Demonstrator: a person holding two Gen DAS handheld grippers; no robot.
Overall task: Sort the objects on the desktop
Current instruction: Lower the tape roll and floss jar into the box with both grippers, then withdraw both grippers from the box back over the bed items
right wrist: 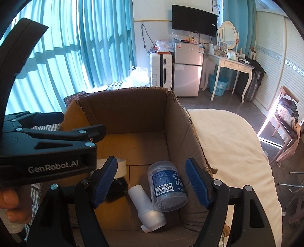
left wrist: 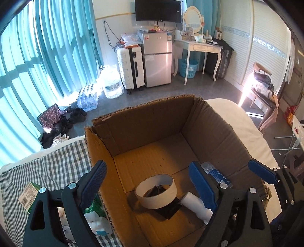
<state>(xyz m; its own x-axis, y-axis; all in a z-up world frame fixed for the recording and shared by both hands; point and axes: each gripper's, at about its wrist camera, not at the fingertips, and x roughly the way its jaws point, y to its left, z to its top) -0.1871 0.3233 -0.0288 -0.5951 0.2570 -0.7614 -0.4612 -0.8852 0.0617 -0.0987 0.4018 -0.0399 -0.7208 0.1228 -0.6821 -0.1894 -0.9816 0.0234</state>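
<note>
Though hidden from the right wrist, green carton (left wrist: pixel 31 191) beside wide-open left gripper (left wrist: pixel 150 183).

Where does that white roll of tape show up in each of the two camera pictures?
Left wrist view: the tape roll lies in full sight on the cardboard box floor, low centre.
Right wrist view: only an edge of the tape roll shows, lower left, behind a blue finger.
Shared landmark: the white bottle beside it.

— What sort of place is this?
— A lived-in bedroom: a bed (right wrist: pixel 228 136), teal curtains (left wrist: pixel 47 57), a wall-mounted TV (left wrist: pixel 158 9).
— Anything else homely?
— A small fridge (left wrist: pixel 156 58), a white suitcase (left wrist: pixel 130 66), a dressing table (left wrist: pixel 197 47) with an oval mirror (left wrist: pixel 192 19), and shoes (left wrist: pixel 62 125) on the floor.
</note>
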